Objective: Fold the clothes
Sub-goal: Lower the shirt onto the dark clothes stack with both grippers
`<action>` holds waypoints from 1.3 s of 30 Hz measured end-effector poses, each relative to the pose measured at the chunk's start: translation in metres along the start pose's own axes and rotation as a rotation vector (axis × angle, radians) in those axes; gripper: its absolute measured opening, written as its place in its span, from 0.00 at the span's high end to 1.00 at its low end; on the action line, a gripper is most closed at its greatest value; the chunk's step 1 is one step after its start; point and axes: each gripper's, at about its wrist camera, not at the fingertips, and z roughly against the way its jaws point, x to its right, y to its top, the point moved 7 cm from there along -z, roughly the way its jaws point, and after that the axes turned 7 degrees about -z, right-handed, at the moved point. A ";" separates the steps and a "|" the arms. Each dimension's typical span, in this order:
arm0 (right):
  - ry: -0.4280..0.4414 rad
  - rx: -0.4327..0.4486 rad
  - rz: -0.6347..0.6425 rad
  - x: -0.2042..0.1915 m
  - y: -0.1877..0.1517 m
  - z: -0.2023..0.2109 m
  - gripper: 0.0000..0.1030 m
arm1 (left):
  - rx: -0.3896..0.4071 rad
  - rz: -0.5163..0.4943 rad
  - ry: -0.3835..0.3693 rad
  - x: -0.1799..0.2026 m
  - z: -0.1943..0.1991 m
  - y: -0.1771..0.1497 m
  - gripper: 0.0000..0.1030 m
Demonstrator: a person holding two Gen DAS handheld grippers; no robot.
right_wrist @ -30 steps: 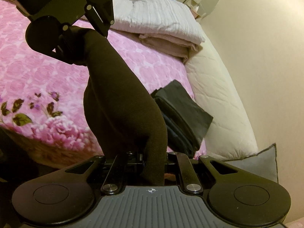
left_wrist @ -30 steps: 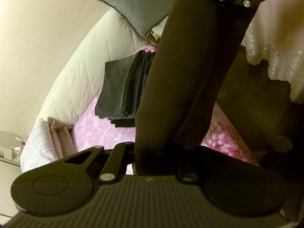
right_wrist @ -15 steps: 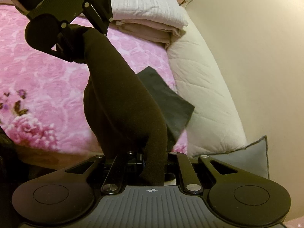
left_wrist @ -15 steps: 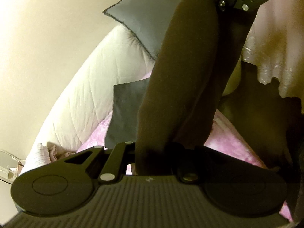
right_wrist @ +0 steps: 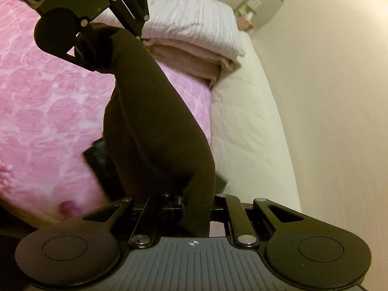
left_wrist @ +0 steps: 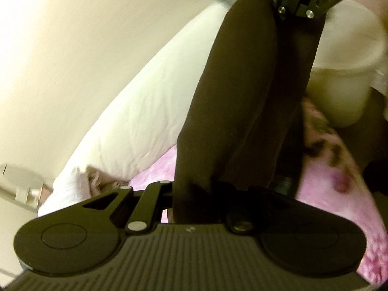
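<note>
pink bedspread (right_wrist: 48,111) | dark brown garment (right_wrist: 155,126) bunched, taut between both tongs

bed w/ pink floral cover (right_wrist: 48,111) | long cream quilted bolster (right_wrist: 245,131) along the wall side | folded stack at far end: white ribbed blanket (right_wrist: 194,21) on top of beige one (right_wrist: 191,60) | dark folded clothes (right_wrist: 99,162) lying on the pink cover, mostly hidden, blurry
</note>
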 end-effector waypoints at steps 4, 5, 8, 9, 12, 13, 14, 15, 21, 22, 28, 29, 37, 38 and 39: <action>0.016 0.100 0.082 0.062 0.012 -0.051 0.90 | -0.075 0.055 0.087 -0.037 -0.040 -0.009 0.91; 0.001 0.131 0.116 0.075 0.015 -0.063 0.90 | -0.087 0.063 0.110 -0.042 -0.050 -0.009 0.91; -0.031 0.202 0.186 0.089 0.006 -0.099 0.90 | -0.113 0.083 0.129 -0.038 -0.082 -0.020 0.91; -0.041 0.225 0.209 0.094 0.003 -0.111 0.90 | -0.123 0.091 0.111 -0.026 -0.095 -0.028 0.91; 0.045 0.188 0.220 0.067 -0.039 -0.162 0.90 | -0.185 0.079 0.012 0.037 -0.142 -0.061 0.91; 0.084 0.161 0.227 0.051 -0.058 -0.179 0.89 | -0.214 0.066 -0.025 0.064 -0.157 -0.076 0.90; 0.124 0.133 0.235 0.035 -0.076 -0.195 0.89 | -0.250 0.054 -0.056 0.089 -0.169 -0.089 0.87; 0.166 0.095 0.244 0.020 -0.093 -0.208 0.88 | -0.278 0.041 -0.080 0.111 -0.177 -0.104 0.85; 0.206 0.049 0.279 -0.015 -0.144 -0.220 0.75 | -0.255 0.002 0.006 0.138 -0.160 -0.128 0.81; 0.206 0.049 0.267 -0.012 -0.146 -0.219 0.75 | -0.255 0.007 0.009 0.137 -0.154 -0.134 0.80; 0.232 0.024 0.183 0.000 -0.144 -0.205 0.89 | -0.241 -0.009 0.013 0.144 -0.134 -0.155 0.92; 0.228 0.018 0.178 -0.001 -0.143 -0.203 0.90 | -0.235 -0.013 0.024 0.145 -0.127 -0.157 0.93; 0.239 -0.011 0.197 -0.022 -0.141 -0.199 0.91 | -0.226 -0.018 0.022 0.172 -0.107 -0.175 0.94; 0.244 -0.016 0.202 -0.026 -0.143 -0.199 0.91 | -0.229 -0.028 0.016 0.176 -0.108 -0.176 0.94; 0.245 -0.021 0.204 -0.029 -0.145 -0.200 0.91 | -0.231 -0.028 0.015 0.177 -0.109 -0.177 0.94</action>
